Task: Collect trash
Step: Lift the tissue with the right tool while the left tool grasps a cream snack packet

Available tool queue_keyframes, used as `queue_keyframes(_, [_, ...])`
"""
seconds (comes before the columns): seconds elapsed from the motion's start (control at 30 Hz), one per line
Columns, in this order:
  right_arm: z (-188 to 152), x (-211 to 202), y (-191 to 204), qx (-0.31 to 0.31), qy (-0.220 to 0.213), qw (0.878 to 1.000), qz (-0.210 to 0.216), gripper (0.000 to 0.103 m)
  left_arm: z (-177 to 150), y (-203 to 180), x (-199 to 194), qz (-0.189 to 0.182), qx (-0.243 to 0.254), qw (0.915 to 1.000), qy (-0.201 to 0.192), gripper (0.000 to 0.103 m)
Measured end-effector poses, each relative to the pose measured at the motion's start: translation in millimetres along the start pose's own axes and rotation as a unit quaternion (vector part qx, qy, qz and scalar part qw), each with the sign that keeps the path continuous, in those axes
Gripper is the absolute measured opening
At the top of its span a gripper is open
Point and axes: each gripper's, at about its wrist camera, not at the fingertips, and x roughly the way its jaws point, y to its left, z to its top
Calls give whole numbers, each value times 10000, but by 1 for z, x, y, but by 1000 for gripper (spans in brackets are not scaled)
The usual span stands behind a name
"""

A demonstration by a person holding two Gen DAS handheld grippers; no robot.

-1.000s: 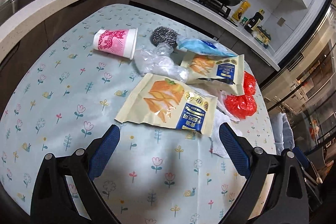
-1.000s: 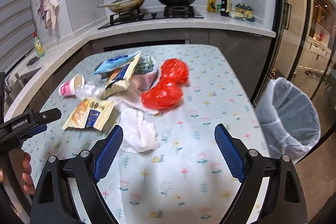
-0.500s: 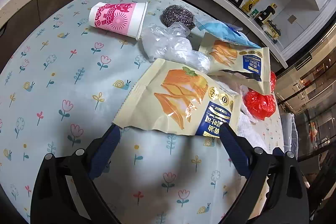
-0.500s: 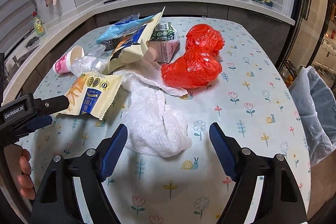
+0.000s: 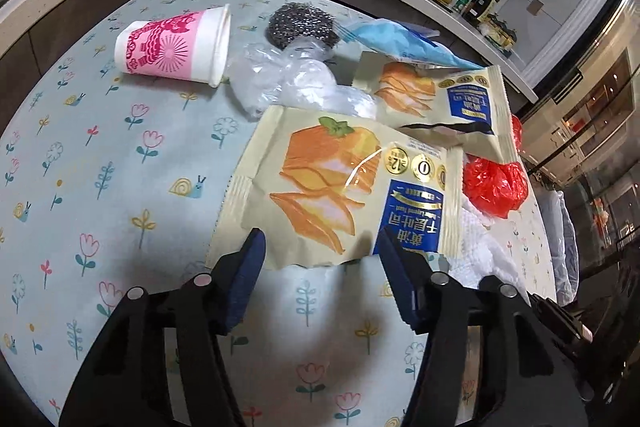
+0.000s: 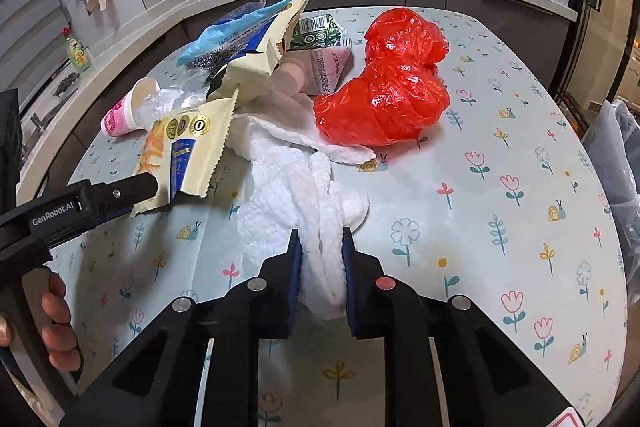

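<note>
My right gripper (image 6: 321, 239) is closing, and its blue pads squeeze a bunched fold of the white paper towel (image 6: 288, 195) on the flowered table (image 6: 500, 227). My left gripper (image 5: 320, 247) is also closing. Its fingers straddle the near edge of a cream snack wrapper (image 5: 340, 187) without pressing it. In the right wrist view the left gripper (image 6: 152, 197) sits at that wrapper (image 6: 184, 147), with a hand behind it. A red plastic bag (image 6: 384, 99) lies beyond the towel.
Further trash lies behind: a second snack wrapper (image 5: 448, 99), a pink paper cup (image 5: 172, 47) on its side, clear plastic (image 5: 280, 79), a steel scourer (image 5: 300, 23), a blue packet (image 5: 400, 43), a carton (image 6: 324, 47). A lined bin (image 6: 616, 155) stands off the table's right edge.
Both grippers came down and forward to the table. The right jaws went from wide open to pinching the paper towel. The left jaws narrowed over the wrapper's near edge.
</note>
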Motion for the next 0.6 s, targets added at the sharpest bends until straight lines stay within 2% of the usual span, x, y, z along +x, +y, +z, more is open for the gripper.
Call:
queue_keyframes(0.23, [5, -24, -11, 131, -276, 9995, 4, 12, -9, -18, -13, -312, 84, 9995, -30, 56])
queue_keyframes(0.37, [8, -37, -24, 308, -429, 9986, -27, 12, -18, -31, -17, -579, -23, 9983, 65, 71])
queue_keyframes(0.47, [10, -44, -34, 392, -507, 9979, -66, 12, -21, -46, -11, -735, -115, 9971, 166, 71])
queue_keyframes(0.53, [9, -47, -41, 456, -536, 9975, -81, 12, -22, -56, -4, -724, -158, 9970, 224, 71])
queue_keyframes(0.6, [9, -48, -47, 515, -536, 9972, -95, 12, -24, -66, 3, -564, -101, 9981, 234, 71])
